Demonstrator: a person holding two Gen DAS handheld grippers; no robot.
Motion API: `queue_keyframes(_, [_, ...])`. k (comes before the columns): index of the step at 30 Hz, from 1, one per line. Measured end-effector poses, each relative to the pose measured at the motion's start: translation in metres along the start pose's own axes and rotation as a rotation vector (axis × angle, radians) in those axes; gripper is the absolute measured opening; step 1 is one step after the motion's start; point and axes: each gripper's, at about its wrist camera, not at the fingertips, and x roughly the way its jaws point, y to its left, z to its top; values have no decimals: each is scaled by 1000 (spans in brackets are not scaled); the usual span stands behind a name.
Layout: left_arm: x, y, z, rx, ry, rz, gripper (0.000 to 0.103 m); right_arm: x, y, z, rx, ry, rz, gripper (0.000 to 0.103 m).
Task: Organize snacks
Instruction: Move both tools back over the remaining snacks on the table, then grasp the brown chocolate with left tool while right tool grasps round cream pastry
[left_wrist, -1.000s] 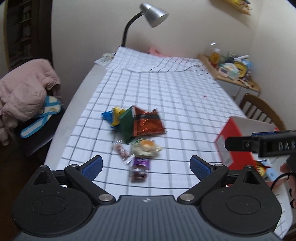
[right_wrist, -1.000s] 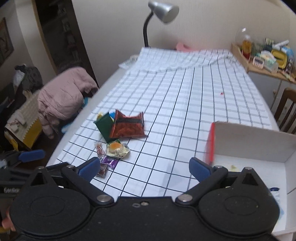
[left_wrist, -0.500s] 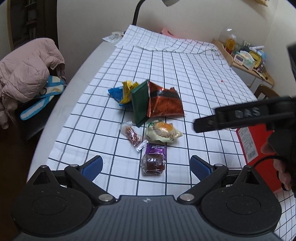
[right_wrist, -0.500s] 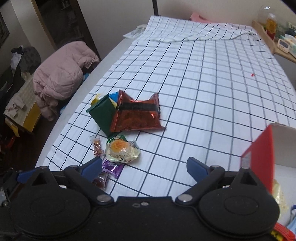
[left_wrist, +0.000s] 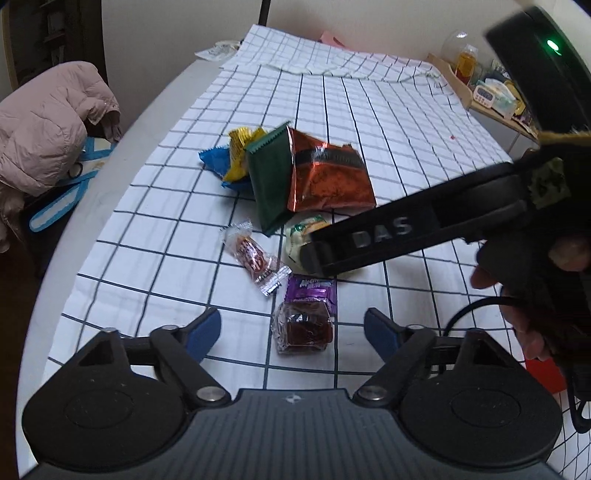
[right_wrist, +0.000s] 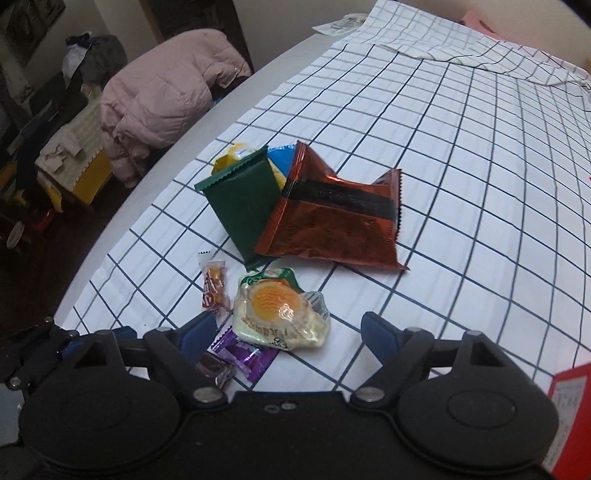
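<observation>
Snacks lie on the checked cloth: a red foil bag, a green packet, blue and yellow packets and a small red candy. My left gripper hovers low, jaws closing around the purple-wrapped brown snack; its pads stand apart from it. My right gripper has its jaws closing around a clear packet with an orange centre, also untouched. The right tool's black side bar crosses the left wrist view.
A red box stands at the near right. A pink jacket hangs on a chair past the table's left edge. A wooden shelf with bottles sits at the far right. A hand holds the right tool.
Both grippers came down toward the snack pile and their jaws narrowed. The right one swung left from the red box to over the clear packet and now crosses the left wrist view.
</observation>
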Motion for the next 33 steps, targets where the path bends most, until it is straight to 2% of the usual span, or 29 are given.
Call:
queue_keyframes(4, [8,-6,1,21,10,2,70,13,3,3,-41,23,-9,81])
queue_keyframes(8, [13,-8,0,34,27,-5,58,17,3,1,-59,17,-9,73])
queue_keyframes(9, [14,-8,0,35,28,-6,56,16,3,1,-69,12,-5,68])
queue_keyframes(13, [16,-5,0,22,39,-9,37,14,7,-2,-105,7,-5,59])
queue_keyframes(20, [15,1,1,5,37,-18,34,5,2,-9,-90,-18,-25,53])
queue_keyframes(33, [-12,12,0,-58,46,-33,32,-49,-11,-33,14,-91,-34,52])
